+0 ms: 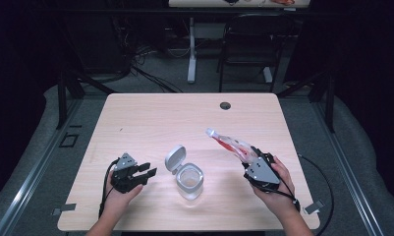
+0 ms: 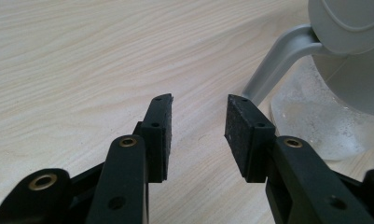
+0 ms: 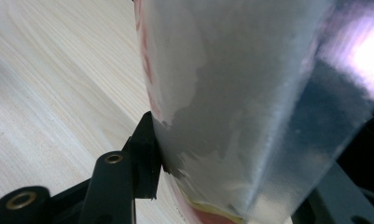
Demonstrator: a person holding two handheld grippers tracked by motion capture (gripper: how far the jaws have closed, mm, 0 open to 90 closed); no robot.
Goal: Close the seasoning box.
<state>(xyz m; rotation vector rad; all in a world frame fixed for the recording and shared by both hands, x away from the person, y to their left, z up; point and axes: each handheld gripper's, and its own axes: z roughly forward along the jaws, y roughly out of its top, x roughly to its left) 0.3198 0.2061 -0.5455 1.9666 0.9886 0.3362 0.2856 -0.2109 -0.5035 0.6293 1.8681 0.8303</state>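
A clear squarish container (image 1: 189, 181) stands near the table's front middle, its grey hinged lid (image 1: 175, 158) flipped up and back. To its left my left gripper (image 1: 148, 174) rests low over the wood, open, with nothing between its pads; in the left gripper view the container (image 2: 315, 121) and lid (image 2: 352, 23) sit just right of the jaws. My right gripper (image 1: 249, 161) is shut on a silvery pouch (image 1: 231, 143) with red print. The pouch's white spout (image 1: 210, 132) points up and left, away from the container. In the right gripper view, one finger (image 3: 142, 158) presses the pouch (image 3: 250, 93).
The light wooden table (image 1: 150, 118) has a dark cable hole (image 1: 225, 105) near its far edge. Behind it stand a black chair (image 1: 248, 44) and a white desk leg (image 1: 191, 54). Cables trail from both grippers toward the front edge.
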